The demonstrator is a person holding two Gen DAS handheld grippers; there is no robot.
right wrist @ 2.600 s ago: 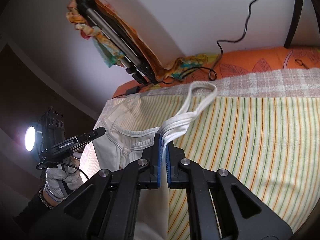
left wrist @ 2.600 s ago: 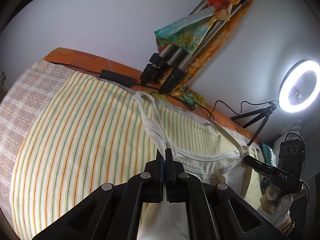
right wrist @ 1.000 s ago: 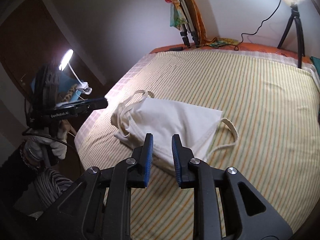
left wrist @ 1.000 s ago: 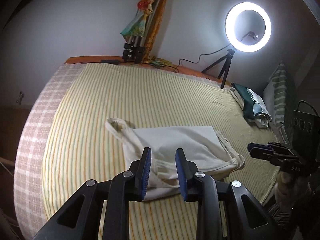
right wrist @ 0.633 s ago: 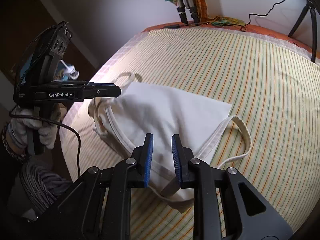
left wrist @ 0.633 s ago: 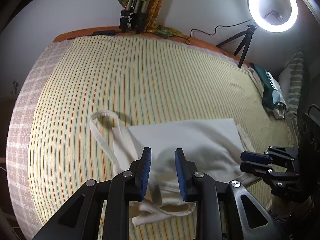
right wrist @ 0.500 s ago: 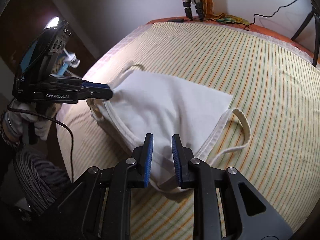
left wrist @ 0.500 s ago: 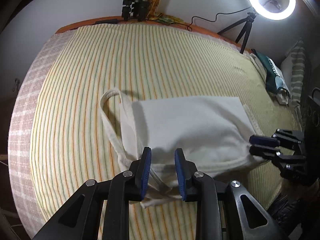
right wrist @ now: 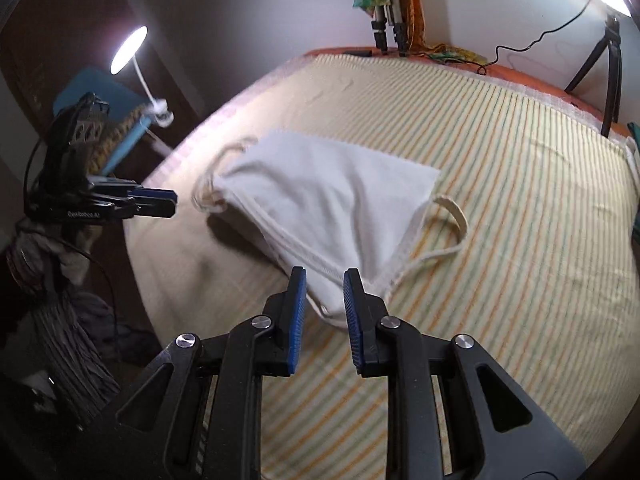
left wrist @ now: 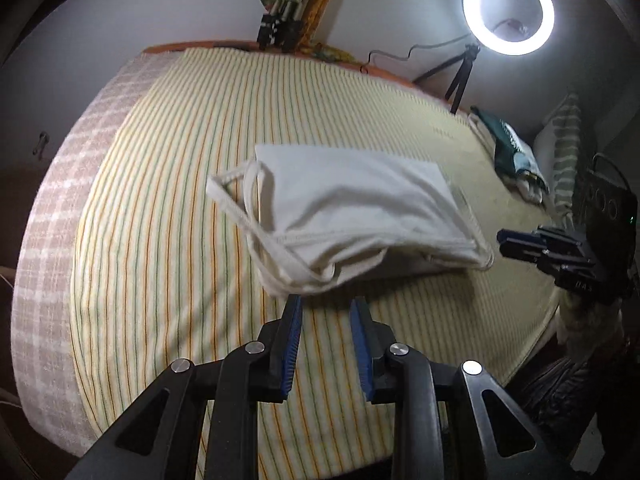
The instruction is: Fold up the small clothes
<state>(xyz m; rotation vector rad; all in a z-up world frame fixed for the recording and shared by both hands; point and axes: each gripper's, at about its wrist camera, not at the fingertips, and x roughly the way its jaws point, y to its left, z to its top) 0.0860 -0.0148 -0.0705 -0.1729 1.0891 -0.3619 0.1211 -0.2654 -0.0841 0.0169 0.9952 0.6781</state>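
top (left wrist: 352, 204) lies folded on striped bed (left wrist: 168, 216), long side running left to right | left gripper (left wrist: 326, 312) just below its near left corner, jaws spread, empty | right gripper (right wrist: 325, 284) at near right corner, nearer the cloth, jaws spread, not pinching

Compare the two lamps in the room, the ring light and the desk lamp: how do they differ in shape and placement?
The ring light is a glowing circle with an open middle; the desk lamp has one solid oval head. The ring light stands on a small black tripod at the far edge of the striped bed; the desk lamp rises on a thin white neck beside the bed, off the mattress. Both are switched on and shine white.
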